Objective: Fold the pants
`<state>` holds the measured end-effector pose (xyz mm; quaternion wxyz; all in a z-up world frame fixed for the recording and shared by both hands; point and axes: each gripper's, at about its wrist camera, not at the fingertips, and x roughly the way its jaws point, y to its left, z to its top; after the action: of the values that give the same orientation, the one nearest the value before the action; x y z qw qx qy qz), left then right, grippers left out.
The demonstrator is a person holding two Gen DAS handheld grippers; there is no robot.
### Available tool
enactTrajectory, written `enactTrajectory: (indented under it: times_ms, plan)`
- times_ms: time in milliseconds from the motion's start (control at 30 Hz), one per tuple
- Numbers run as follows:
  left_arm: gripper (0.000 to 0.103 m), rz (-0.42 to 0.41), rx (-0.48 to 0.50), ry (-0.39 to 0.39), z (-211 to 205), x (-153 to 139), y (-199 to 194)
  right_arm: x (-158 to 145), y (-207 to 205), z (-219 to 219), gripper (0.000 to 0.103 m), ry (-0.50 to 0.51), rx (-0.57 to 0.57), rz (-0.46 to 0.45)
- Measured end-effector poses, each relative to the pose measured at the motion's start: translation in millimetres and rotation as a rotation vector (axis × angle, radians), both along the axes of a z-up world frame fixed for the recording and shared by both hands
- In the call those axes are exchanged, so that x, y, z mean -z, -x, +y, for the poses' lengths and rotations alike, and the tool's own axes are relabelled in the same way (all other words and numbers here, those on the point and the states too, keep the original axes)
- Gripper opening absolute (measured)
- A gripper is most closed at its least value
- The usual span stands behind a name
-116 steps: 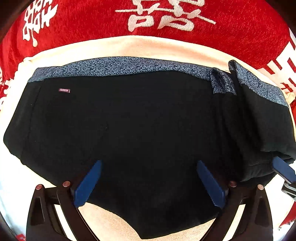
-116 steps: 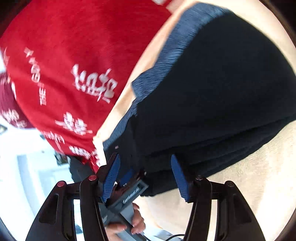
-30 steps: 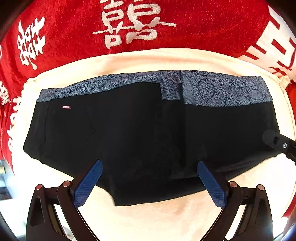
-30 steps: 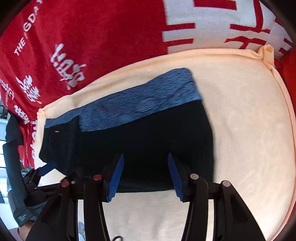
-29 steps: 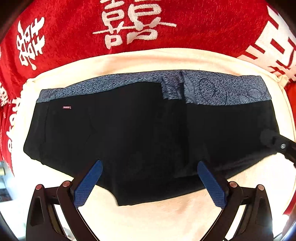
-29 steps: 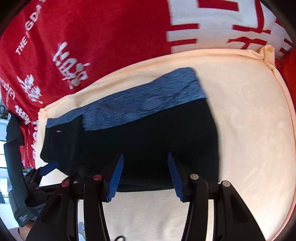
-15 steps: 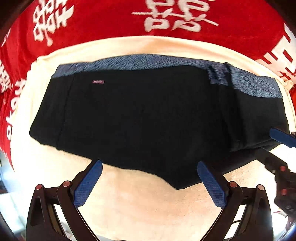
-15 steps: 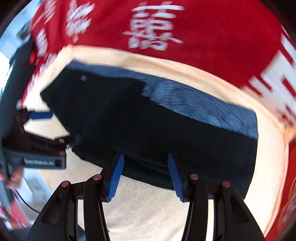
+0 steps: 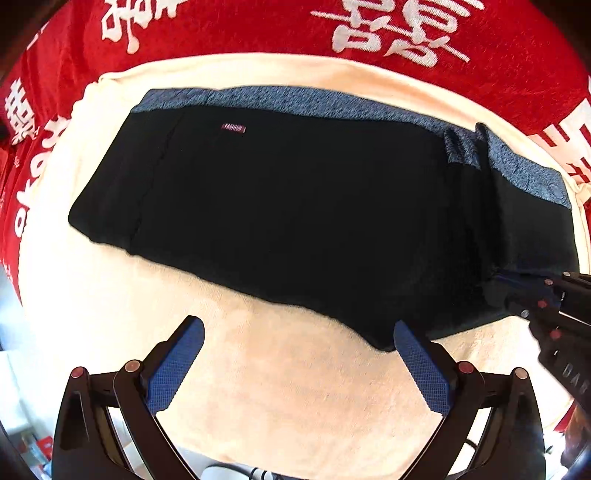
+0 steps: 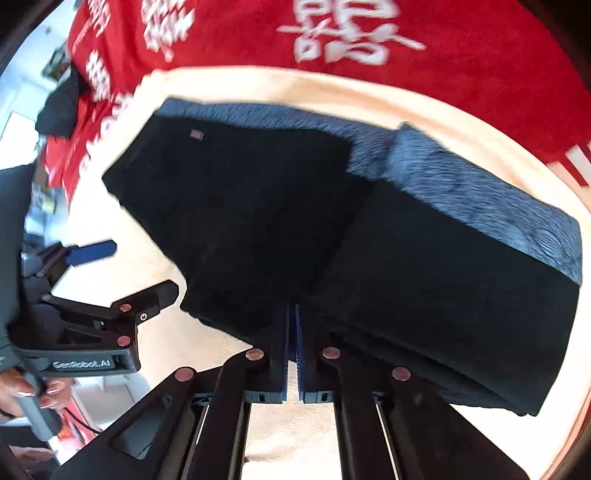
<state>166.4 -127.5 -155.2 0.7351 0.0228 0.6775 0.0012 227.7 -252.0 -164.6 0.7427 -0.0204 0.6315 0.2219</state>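
Note:
Black pants (image 9: pixel 288 206) with a blue-grey speckled waistband (image 9: pixel 295 101) lie spread across a cream towel (image 9: pixel 280 384); the right part is folded over. They also show in the right wrist view (image 10: pixel 258 221). My left gripper (image 9: pixel 295 358) is open and empty, just short of the pants' near edge. My right gripper (image 10: pixel 292 314) is shut on the pants' near hem at the fold; it also shows in the left wrist view (image 9: pixel 517 284). The left gripper also shows at the left of the right wrist view (image 10: pixel 125 267).
A red cloth with white characters (image 9: pixel 388 29) covers the surface behind and around the towel. The towel's far rim (image 10: pixel 332 79) curves just beyond the waistband. Room clutter (image 10: pixel 22 110) lies past the left edge.
The right gripper's fingers have closed on the pants' near hem. The left gripper has drawn back from the pants, so more cream towel shows in front of it.

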Motion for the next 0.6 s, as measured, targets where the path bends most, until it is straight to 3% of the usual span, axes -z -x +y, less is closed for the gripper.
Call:
enactTrajectory:
  times_ms: [100,133,167,200,233,367,500,533,600]
  plan:
    - [0.103,-0.004,-0.001,0.005,11,-1,11,-15,4,-4,0.005,-0.011,0.079,-0.047]
    - [0.103,-0.005,0.004,0.002,13,-1,15,-21,3,-11,0.013,-0.003,0.122,-0.059]
    - [0.103,-0.003,0.007,0.000,14,-3,16,-24,2,-18,0.022,0.014,0.149,-0.067]
    - [0.103,0.000,0.008,-0.001,16,-3,18,-26,1,-23,0.047,0.039,0.171,-0.078]
    - [0.103,0.005,0.007,-0.001,18,-2,21,-29,2,-30,0.061,0.055,0.183,-0.096]
    - [0.103,0.017,0.009,-0.002,22,1,30,-25,-4,-38,0.061,0.050,0.207,-0.068]
    - [0.103,0.023,0.018,-0.002,22,5,40,-9,-28,-37,0.061,0.012,0.305,-0.007]
    - [0.103,0.023,0.022,-0.004,22,5,43,2,-33,-32,0.057,0.050,0.312,0.033]
    - [0.103,0.024,0.026,-0.005,20,9,60,17,-37,-29,0.035,0.087,0.340,0.075]
